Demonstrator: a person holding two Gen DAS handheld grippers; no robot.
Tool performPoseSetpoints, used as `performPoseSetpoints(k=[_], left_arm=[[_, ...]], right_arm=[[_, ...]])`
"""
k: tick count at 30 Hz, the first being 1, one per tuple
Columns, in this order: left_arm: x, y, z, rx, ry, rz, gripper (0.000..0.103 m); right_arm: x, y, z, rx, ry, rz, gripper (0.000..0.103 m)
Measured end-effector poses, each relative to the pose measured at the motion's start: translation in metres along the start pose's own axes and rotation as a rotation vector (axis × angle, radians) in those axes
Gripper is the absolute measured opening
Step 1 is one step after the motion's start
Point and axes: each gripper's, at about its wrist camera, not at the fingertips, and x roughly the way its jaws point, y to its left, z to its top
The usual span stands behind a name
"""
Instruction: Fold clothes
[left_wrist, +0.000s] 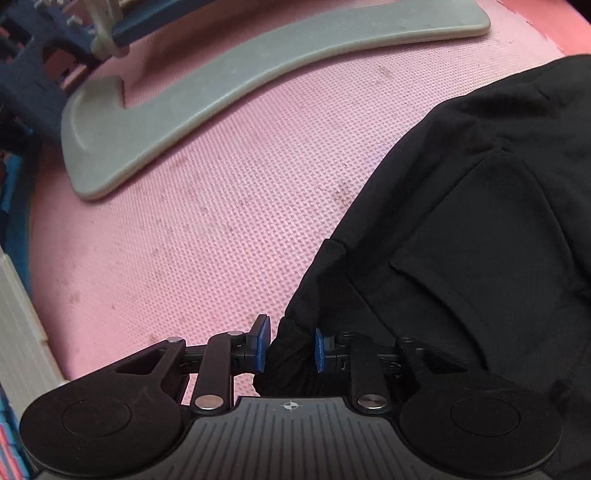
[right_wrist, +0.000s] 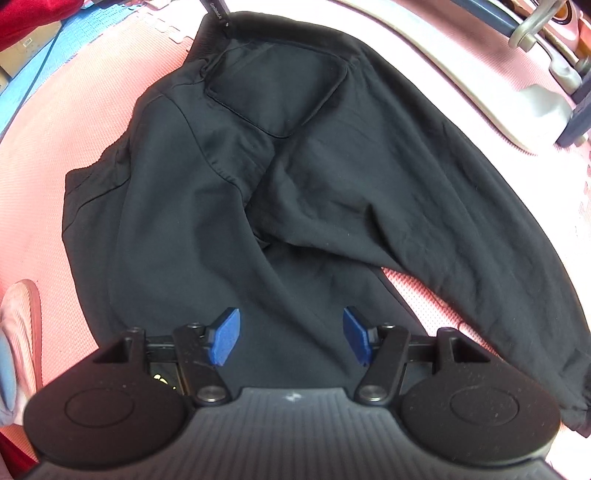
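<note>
Left gripper (left_wrist: 290, 345) clamped on a bunched corner of the black woven trousers (left_wrist: 480, 229), blue pads (left_wrist: 262, 341) pinching cloth. Lying mostly flat on the pink textured foam mat (left_wrist: 207, 206), waistband and patch pocket (right_wrist: 277, 96) far from the right camera, legs running toward it, one leg splayed rightward. Right gripper (right_wrist: 290, 338) open above the cloth, fingers apart. Barely begun, probably: no clear fold, legs not yet together.

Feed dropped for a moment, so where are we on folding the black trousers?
Early. Done: the black trousers lie spread on the pink mat, legs apart, no fold made. In hand: the left gripper pinches a bunched edge of cloth; the right gripper hovers open over one leg. Left: every fold.
</note>
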Motion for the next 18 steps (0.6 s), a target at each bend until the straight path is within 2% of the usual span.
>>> performPoseSetpoints(k=[2,6,9,12,14,16,18], left_arm=[[-0.004,0.002,0.005,0.0,-0.009,0.032,0.027],[0.002,0.012,-0.002,-0.064,0.006,0.018,0.032],[-0.007,0.022,-0.009,-0.143,-0.017,-0.032,0.034],[-0.032,0.03,-0.017,-0.193,-0.05,-0.078,0.041],[-0.053,0.027,-0.029,-0.204,-0.07,-0.122,0.042],[-0.068,0.019,-0.048,-0.223,-0.085,-0.212,0.045],[-0.08,0.007,-0.071,-0.251,-0.083,-0.311,0.058]], right_arm=[[-0.003,0.003,-0.001,-0.002,-0.006,-0.003,0.062],[-0.006,0.007,-0.008,0.013,-0.01,-0.015,0.062],[-0.008,0.009,-0.019,0.026,-0.002,-0.022,0.062],[-0.009,0.011,-0.026,0.023,0.004,-0.024,0.062],[-0.012,0.014,-0.028,0.012,-0.001,-0.02,0.062],[-0.015,0.016,-0.029,-0.006,-0.011,-0.016,0.062],[-0.019,0.018,-0.028,-0.023,-0.019,-0.014,0.062]])
